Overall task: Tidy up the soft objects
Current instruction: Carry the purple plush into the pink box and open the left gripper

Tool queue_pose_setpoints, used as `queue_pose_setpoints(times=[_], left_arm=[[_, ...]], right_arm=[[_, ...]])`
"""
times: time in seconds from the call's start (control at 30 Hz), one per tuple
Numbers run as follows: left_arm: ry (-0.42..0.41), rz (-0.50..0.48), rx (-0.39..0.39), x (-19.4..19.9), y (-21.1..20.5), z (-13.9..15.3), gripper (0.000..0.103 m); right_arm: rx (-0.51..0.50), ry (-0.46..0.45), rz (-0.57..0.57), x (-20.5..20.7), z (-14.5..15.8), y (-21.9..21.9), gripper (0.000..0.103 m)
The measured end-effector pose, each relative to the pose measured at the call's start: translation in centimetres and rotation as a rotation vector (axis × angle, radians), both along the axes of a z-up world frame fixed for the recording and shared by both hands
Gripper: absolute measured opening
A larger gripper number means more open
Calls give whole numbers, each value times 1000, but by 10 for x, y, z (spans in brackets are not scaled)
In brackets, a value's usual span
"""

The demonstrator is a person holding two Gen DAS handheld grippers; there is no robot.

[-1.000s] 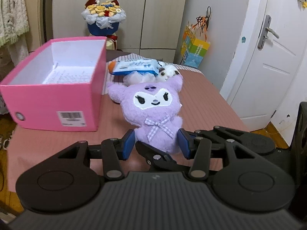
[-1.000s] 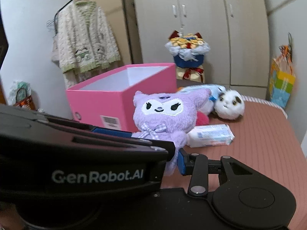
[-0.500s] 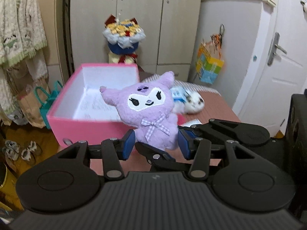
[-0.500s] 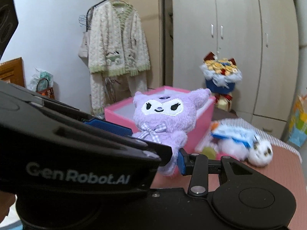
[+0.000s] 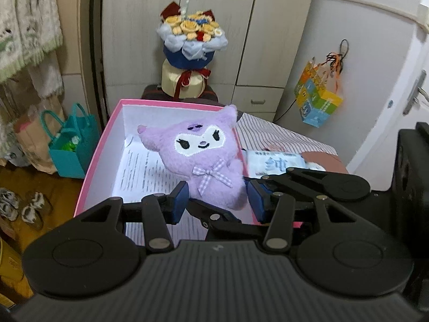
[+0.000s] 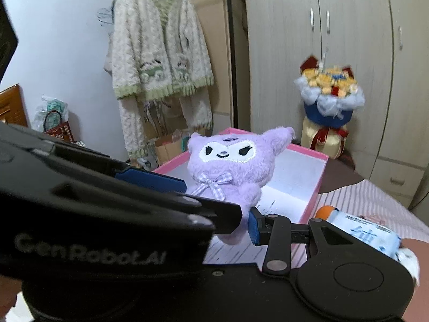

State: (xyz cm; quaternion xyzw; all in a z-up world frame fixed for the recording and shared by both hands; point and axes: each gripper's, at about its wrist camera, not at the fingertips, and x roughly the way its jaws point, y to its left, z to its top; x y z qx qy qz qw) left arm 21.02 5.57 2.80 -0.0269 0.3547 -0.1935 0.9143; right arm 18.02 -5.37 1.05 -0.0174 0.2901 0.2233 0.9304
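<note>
Left gripper (image 5: 217,201) pinches purple plush (image 5: 203,158) by its lower body, blue pads on both sides, holding it w/ pink box (image 5: 91,161) beneath. Right gripper (image 6: 219,214) also at plush; can't tell if its jaws grip. Tissue pack (image 5: 273,162) lies beside box.

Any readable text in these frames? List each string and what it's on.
"GenRobot.AI": on the black body of the left gripper seen in the right wrist view.
A large blue character on the tissue pack; the rest of its print is blurred.
Printed sheet inside the pink box: lines of text, too small to read.
Gift bag on the wall: print unreadable.
</note>
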Motion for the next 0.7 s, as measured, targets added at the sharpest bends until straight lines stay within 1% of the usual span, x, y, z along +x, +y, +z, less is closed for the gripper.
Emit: queue_pose_setpoints(times=[0.13,0.23,0.3,0.47,0.57,0.7], left_arm=[[88,12,-50,50,4,-17,46],[132,35,-81,74,7,-30,46],[152,43,-102,87,9,-38,44],[193,69,-159,110,16,-53,43],[200,79,-178,117,16,-55,43],[215,88,-205,120,17,-59,44]], right_arm=[[-19,65,16,46,-11,4,47],[1,151,54,81,-23,6,47],[6,186,82,98,-30,7,47],[-55,212,116,122,-43,13,45],[-81,221,128,133,-43,12,44],[-144,218,148,139,-41,14,44]])
